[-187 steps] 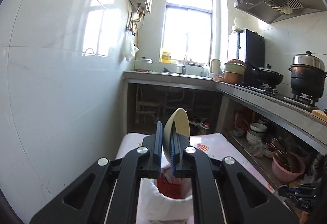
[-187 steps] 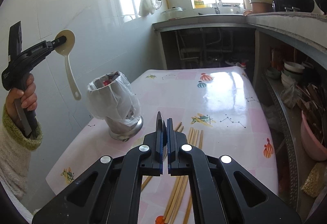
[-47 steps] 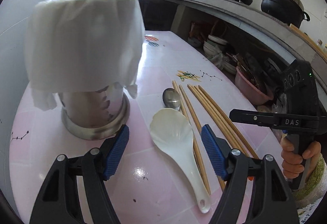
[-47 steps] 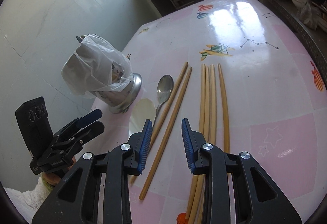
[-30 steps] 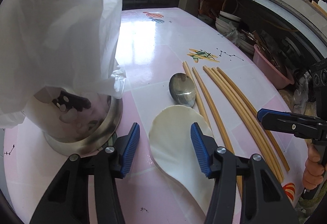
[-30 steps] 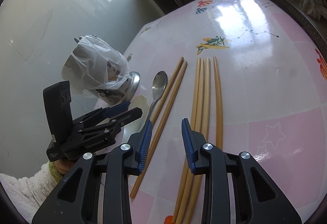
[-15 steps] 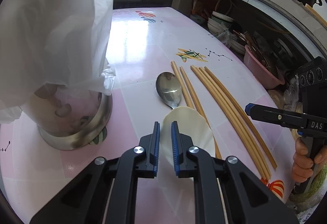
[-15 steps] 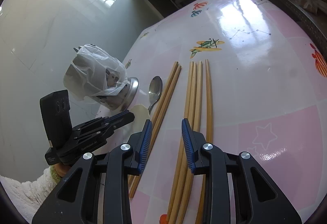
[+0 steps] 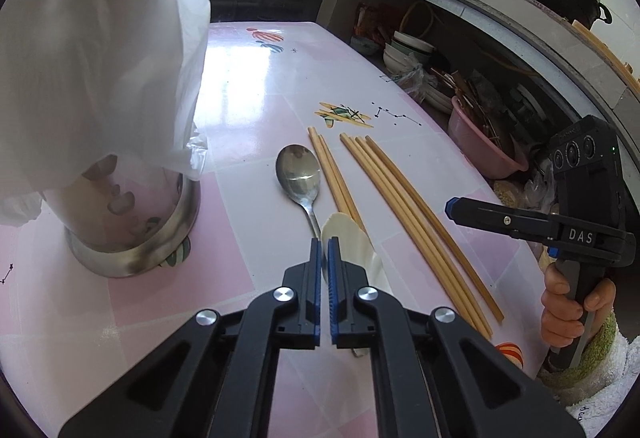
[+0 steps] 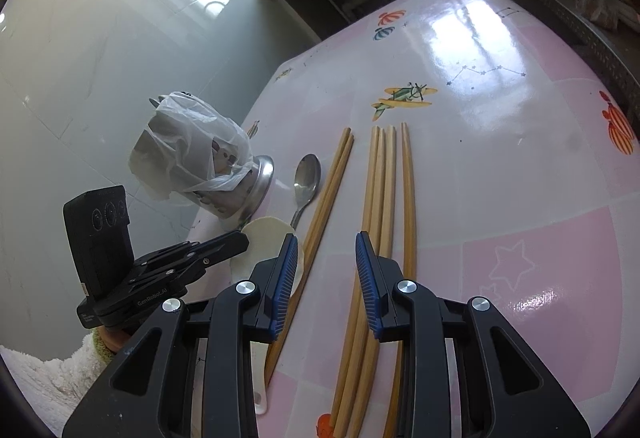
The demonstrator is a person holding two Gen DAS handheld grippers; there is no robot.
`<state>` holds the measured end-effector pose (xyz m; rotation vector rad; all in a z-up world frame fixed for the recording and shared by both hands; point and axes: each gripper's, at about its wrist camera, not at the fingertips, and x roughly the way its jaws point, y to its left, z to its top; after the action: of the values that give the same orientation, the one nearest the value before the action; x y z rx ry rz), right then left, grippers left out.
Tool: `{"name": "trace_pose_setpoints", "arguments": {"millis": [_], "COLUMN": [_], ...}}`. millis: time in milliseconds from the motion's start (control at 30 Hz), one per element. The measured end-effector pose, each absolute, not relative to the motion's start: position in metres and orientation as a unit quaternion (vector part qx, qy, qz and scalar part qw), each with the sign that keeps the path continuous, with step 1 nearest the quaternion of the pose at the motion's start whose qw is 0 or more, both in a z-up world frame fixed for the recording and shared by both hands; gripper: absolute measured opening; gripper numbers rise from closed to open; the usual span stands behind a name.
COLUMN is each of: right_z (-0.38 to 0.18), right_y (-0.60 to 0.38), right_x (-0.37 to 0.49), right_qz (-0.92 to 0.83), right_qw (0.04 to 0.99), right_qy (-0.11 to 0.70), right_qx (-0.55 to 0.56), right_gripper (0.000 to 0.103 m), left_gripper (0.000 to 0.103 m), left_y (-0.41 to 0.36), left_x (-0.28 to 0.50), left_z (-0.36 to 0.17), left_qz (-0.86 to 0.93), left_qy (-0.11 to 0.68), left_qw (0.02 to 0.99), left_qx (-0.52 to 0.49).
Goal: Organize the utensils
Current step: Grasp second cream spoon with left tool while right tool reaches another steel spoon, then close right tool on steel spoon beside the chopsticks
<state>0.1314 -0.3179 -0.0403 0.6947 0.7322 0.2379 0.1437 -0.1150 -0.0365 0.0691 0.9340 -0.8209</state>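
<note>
My left gripper [image 9: 325, 243] is shut on the rim of a white ceramic spoon [image 9: 352, 238], whose bowl is tilted up off the pink table; it also shows in the right wrist view [image 10: 264, 238] with the left gripper [image 10: 240, 238] at its edge. A metal spoon [image 9: 299, 174] lies just ahead, beside two chopsticks [image 9: 332, 170] and a bundle of several more [image 9: 408, 206]. My right gripper [image 10: 326, 242] is open and empty, low over the chopsticks [image 10: 384, 198]. A steel utensil holder [image 9: 120, 214] draped in a white plastic bag stands at the left.
The pink patterned table [image 9: 256, 94] has its edge at the right, by a shelf with bowls [image 9: 408, 50] and a pink basin [image 9: 476, 146]. A tiled wall [image 10: 80, 38] runs along the table's left side. The right gripper [image 9: 452, 206] hovers over the chopsticks.
My left gripper closed on the white spoon's bowl and tipped it up off the table. My right gripper stayed open and drifted slightly forward over the chopsticks.
</note>
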Motion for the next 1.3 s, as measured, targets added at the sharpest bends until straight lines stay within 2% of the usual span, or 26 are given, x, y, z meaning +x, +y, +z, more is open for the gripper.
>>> {"name": "trace_pose_setpoints", "arguments": {"millis": [367,567,900,1167,1300], "right_z": [-0.018,0.008,0.014,-0.028,-0.040], "right_y": [-0.302,-0.284,-0.259,-0.279,-0.274], "right_x": [0.135,0.167,0.236,0.298,0.311], "right_qz": [0.128,0.149,0.177,0.207,0.209], "right_qw": [0.880,0.896,0.887,0.846,0.835], "right_qy": [0.352,0.369,0.416,0.464,0.484], "right_qx": [0.293,0.199,0.096,0.163,0.161], "right_gripper": [0.031,0.033,0.033,0.031,0.029], "left_gripper": [0.001,0.001,0.001,0.001,0.001], "left_y": [-0.054,-0.020,0.007,0.019,0.026], "left_x": [0.134,0.138,0.141,0.144,0.145], "left_z": [-0.014,-0.019,-0.028,-0.031,-0.033], "left_qz": [-0.330,-0.281,-0.272,-0.273,-0.270], "left_qy": [0.434,0.435,0.426,0.425,0.426], "left_qw": [0.838,0.856,0.863,0.863,0.863], "left_qx": [0.023,0.012,-0.013,-0.029,-0.038]}}
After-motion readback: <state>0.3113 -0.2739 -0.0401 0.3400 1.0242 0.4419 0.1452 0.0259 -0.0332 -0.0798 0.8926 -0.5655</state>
